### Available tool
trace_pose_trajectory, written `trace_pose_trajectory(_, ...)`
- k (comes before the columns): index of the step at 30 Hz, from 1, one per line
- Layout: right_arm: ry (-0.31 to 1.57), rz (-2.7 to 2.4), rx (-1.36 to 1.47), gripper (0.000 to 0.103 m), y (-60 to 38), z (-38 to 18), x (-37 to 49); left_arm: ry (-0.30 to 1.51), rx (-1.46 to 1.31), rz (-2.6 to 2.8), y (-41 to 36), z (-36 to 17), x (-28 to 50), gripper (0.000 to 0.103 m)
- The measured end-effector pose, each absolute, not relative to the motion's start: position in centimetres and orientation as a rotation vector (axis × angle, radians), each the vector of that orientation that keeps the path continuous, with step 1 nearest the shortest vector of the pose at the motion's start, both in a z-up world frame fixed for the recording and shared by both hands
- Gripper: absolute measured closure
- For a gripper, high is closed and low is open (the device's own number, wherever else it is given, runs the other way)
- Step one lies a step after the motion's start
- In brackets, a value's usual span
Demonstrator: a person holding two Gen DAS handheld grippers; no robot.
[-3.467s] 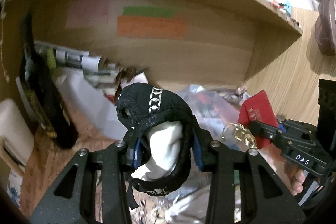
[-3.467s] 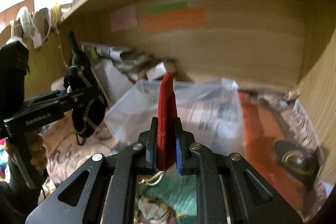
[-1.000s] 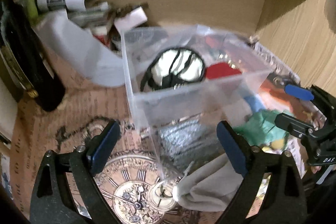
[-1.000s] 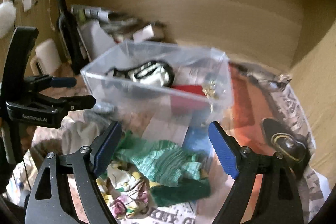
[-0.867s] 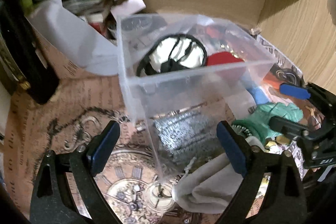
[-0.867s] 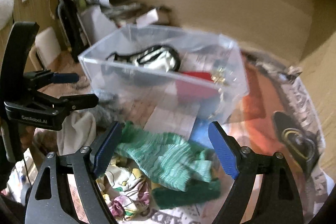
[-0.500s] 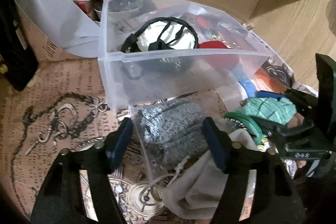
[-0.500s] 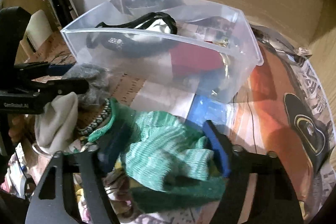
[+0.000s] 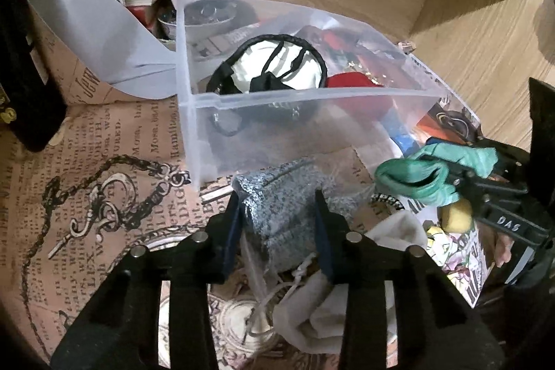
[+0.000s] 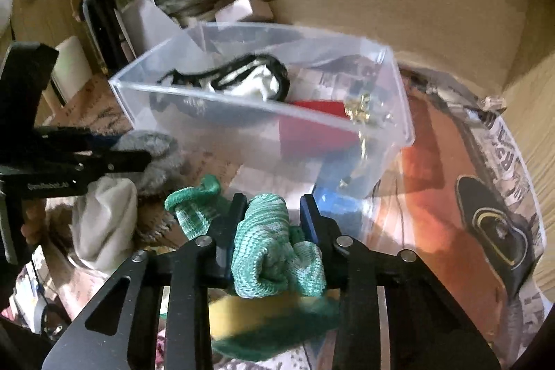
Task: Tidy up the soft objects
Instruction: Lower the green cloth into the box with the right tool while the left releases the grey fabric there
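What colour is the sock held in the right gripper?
Green sock, striped in lighter green; clearest in the right wrist view.

one clear bin, two grippers, one grey knit piece, one green knit piece, one dark bottle

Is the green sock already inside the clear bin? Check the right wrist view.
No. The green sock is clamped in the right tool, in front of the clear bin, not inside it.

- "DAS" in white on the right gripper body, in the left wrist view.
- Old-style newsprint on the brown paper table cover, words mostly illegible.
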State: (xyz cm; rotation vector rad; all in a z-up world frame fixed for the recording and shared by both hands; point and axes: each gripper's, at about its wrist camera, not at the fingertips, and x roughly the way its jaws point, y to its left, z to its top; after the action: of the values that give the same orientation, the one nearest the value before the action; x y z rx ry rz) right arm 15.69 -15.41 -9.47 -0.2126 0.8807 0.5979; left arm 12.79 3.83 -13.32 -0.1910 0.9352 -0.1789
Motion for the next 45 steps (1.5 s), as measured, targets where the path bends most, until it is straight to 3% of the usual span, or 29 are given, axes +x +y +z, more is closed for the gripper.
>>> trace_pose_trajectory(17, 0.661, 0.593, -0.157, 0.074, -16.1, -2.9, 14.0, 0.744, -0.175, -0.152, 4.4, -6.2, 9.5, 0.068)
trace_pose_trajectory(27, 0.569, 0.564, -0.111, 0.074, -15.9, -0.4, 15.6, 0.644, -0.156, -0.108, 4.3, -2.7, 11.4, 0.067)
trace_pose_trajectory(45, 0.701, 0.54, -0.15, 0.074, -13.2, -4.1, 23.1, 0.748, -0.105, -0.073, 3.7, -5.4, 19.3, 0.067)
